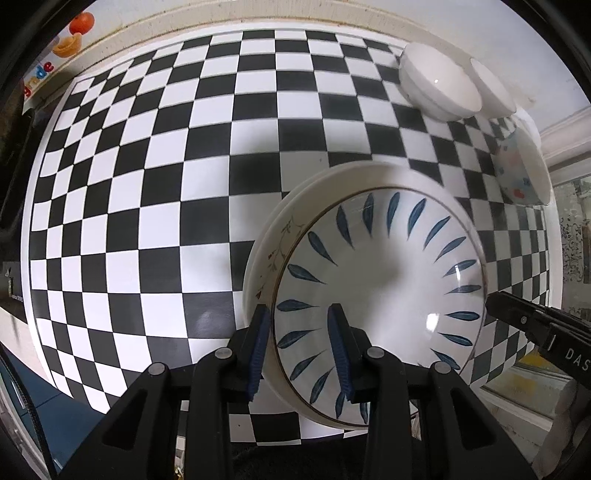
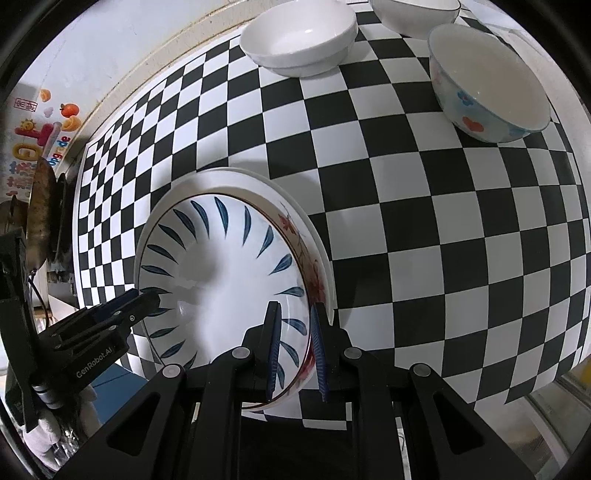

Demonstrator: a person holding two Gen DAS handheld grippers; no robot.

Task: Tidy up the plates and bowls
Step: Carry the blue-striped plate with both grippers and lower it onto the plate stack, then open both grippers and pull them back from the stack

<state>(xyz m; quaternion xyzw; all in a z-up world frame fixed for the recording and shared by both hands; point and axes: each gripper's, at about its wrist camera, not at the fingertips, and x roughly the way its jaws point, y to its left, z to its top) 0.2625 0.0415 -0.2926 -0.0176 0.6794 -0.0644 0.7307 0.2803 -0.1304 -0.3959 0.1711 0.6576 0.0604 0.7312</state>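
Observation:
A blue-leaf plate (image 1: 384, 273) lies on top of a stack with a floral plate (image 1: 275, 240) and a white plate (image 1: 332, 173) under it. My left gripper (image 1: 301, 350) straddles the leaf plate's near-left rim, one finger inside and one outside. My right gripper (image 2: 295, 350) straddles the near-right rim of the leaf plate (image 2: 221, 273), blue pads close on either side of it. The floral plate (image 2: 314, 273) shows below. Each gripper shows in the other's view, the right (image 1: 495, 306) and the left (image 2: 147, 299).
The checkered table (image 1: 147, 184) carries a white bowl (image 1: 436, 85), a second white bowl (image 1: 491, 88) and a flower-print bowl (image 1: 521, 173) at the far right. They show in the right wrist view too (image 2: 299, 37), (image 2: 417, 14), (image 2: 487, 85). The table's near edge (image 2: 295, 421) lies just below the plates.

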